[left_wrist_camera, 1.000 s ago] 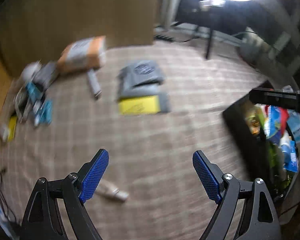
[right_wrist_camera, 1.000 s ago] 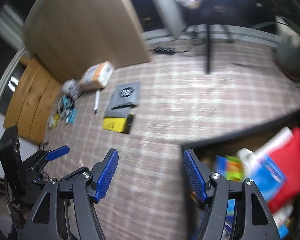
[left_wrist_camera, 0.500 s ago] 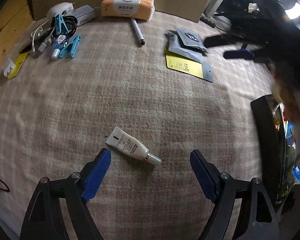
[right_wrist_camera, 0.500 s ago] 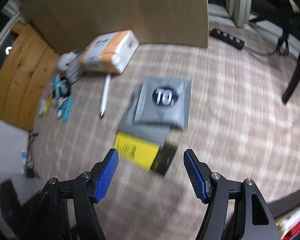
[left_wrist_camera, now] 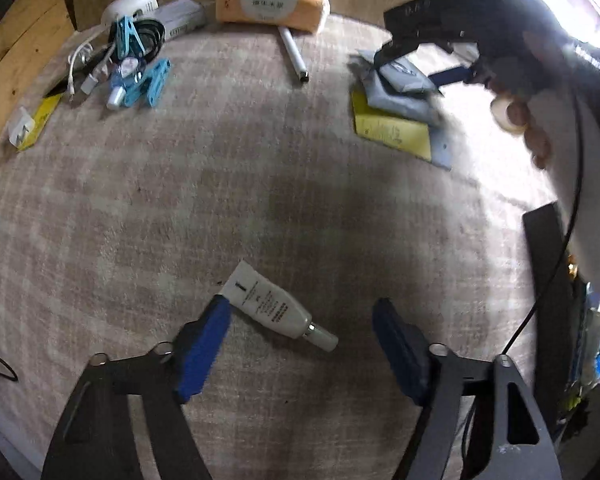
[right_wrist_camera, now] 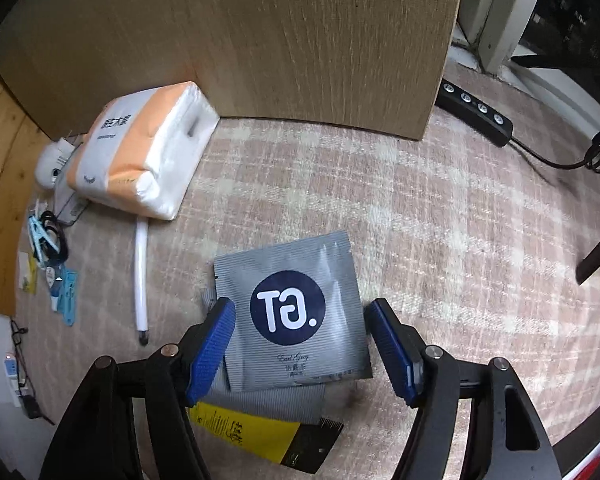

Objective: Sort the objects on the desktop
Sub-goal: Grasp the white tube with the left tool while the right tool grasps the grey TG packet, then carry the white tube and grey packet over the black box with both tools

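Observation:
A white tube (left_wrist_camera: 276, 306) lies slanted on the checked cloth, cap toward the lower right. My left gripper (left_wrist_camera: 300, 316) points down over it and its jaws are closing. The tube lies between them; the left pad (left_wrist_camera: 208, 344) is at its flat end and the right pad stands apart. A grey sachet with a dark round logo (right_wrist_camera: 288, 312) tops a small pile of packets. My right gripper (right_wrist_camera: 300, 312) hangs open over it, one pad at each side edge. In the left wrist view the right gripper (left_wrist_camera: 440, 76) is over that pile (left_wrist_camera: 400, 88).
An orange tissue pack (right_wrist_camera: 140, 152), a white pen (right_wrist_camera: 141, 280) and blue clips with cables (left_wrist_camera: 140, 76) lie at the back left. A yellow packet (right_wrist_camera: 240, 428) sits under the sachets. A black bin (left_wrist_camera: 544, 264) stands right. A wooden board (right_wrist_camera: 260, 40) and power strip (right_wrist_camera: 476, 114) stand behind.
My left gripper has sunk toward the white tube and its jaws have narrowed. My right gripper has swung from the bin to the sachet pile and come lower over it.

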A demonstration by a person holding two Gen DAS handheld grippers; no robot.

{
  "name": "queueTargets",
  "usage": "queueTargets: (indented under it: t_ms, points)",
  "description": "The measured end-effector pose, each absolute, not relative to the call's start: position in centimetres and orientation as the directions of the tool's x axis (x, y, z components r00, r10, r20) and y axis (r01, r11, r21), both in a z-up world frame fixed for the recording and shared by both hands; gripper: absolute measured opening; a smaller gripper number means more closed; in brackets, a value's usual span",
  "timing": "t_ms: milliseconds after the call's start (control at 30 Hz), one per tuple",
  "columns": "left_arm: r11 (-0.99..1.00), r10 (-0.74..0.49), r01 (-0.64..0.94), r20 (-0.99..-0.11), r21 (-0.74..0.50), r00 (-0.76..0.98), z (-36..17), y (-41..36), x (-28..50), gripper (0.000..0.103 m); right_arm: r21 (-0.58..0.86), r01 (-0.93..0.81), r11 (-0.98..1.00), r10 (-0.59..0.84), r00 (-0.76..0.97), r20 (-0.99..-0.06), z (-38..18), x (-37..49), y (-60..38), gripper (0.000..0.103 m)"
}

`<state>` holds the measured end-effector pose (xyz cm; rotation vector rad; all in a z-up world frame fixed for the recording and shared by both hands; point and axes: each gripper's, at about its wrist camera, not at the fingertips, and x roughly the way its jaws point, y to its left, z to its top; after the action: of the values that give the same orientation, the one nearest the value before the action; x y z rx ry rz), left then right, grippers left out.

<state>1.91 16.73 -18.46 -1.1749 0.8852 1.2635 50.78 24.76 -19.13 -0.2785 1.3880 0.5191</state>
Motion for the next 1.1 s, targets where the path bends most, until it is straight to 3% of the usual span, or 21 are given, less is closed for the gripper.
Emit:
queueTargets:
  t_ms: [167, 433, 600, 1100]
  points:
    - [-0.084, 0.240, -0.986, -0.963, -0.143, 0.119, -18.6, 16.4, 2.1, 0.062, 0.081, -0.547, 0.833, 0.159, 0.096, -0.983, -19.2, 50.6, 24.6, 0.062]
    - [-0.099, 0.270, -0.989, -0.960, -0.108, 0.078, -18.1, 15.4, 1.6, 0.023, 0.092, -0.542, 0.836, 0.176, 0.105, -0.979, -18.9, 51.0, 22.5, 0.023]
    - [-0.103, 0.283, -0.985, -0.954, -0.136, 0.102, -17.8, 14.6, 1.3, 0.022, 0.146, -0.534, 0.833, 0.227, 0.089, -0.970, -18.6, 50.8, 20.7, 0.007]
    - [-0.127, 0.311, -0.980, -0.944, -0.154, 0.108, -17.1, 12.8, -2.3, 0.022, 0.289, -0.457, 0.841, 0.376, 0.111, -0.920, -15.1, 49.3, 15.3, 0.003]
